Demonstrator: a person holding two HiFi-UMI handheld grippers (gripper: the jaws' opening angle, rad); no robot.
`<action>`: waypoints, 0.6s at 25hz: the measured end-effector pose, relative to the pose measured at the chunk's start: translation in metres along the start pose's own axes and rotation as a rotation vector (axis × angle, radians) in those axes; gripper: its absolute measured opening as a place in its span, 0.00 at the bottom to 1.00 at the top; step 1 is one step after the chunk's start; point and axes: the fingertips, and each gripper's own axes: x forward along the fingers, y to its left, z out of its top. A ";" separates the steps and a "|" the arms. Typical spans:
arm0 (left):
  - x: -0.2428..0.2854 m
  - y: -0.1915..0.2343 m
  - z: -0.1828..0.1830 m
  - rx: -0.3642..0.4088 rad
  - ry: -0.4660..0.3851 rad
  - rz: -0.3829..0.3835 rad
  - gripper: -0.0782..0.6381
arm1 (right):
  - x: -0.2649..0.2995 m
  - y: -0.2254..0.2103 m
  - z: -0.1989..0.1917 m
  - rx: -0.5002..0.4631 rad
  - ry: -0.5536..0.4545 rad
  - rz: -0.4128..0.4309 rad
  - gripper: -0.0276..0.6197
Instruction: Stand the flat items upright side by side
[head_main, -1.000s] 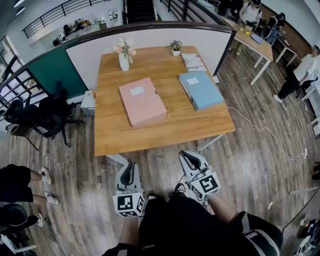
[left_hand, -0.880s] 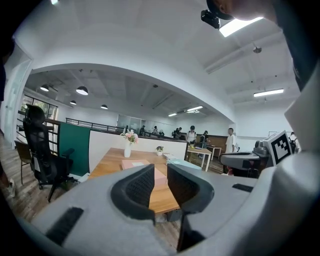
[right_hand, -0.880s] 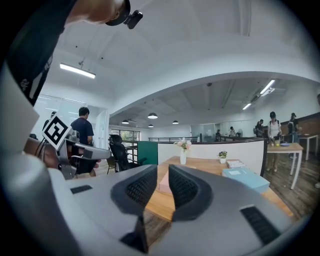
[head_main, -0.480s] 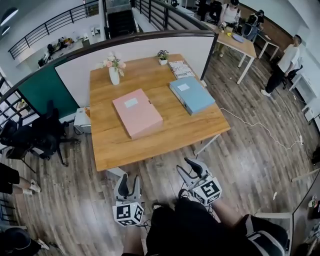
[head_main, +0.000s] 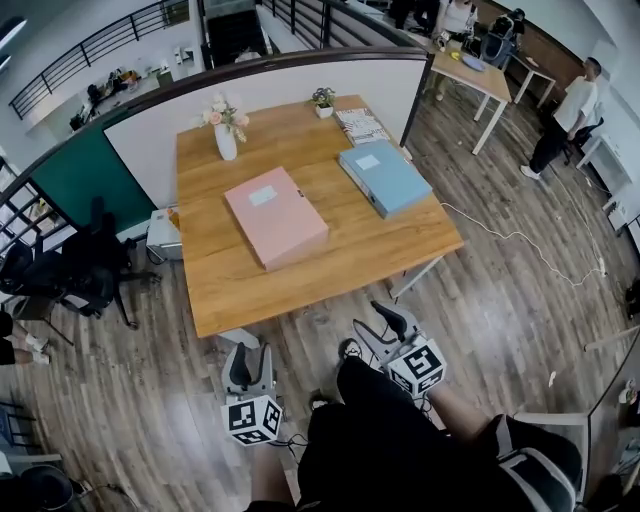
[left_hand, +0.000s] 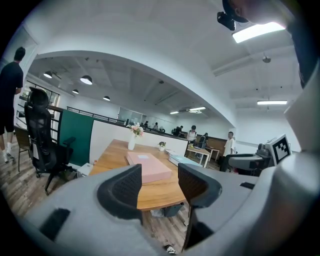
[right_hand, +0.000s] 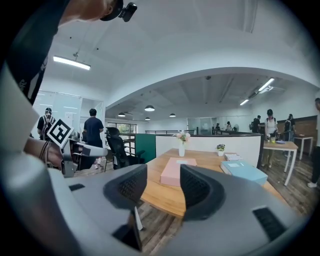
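The pink flat box file (head_main: 276, 216) lies flat in the middle of the wooden counter (head_main: 230, 280); the blue flat box file (head_main: 384, 177) lies flat at its right, apart from it; the left gripper (head_main: 252, 358) and the right gripper (head_main: 368, 318) hang before the counter's near edge; their jaws have just been opening and stand partly apart, holding nothing.

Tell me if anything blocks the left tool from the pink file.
Nothing visible: only floor and bare table lie between the pink file and the left tool, whose empty jaws have just been opening.
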 end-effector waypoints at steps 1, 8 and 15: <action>0.003 0.002 0.000 -0.001 0.004 0.003 0.43 | 0.005 -0.002 0.000 0.005 0.000 0.007 0.36; 0.050 0.019 0.006 -0.070 0.038 0.012 0.43 | 0.051 -0.036 -0.005 0.079 0.003 0.068 0.43; 0.125 0.027 0.014 -0.139 0.078 0.014 0.44 | 0.097 -0.102 -0.007 0.168 0.028 0.119 0.44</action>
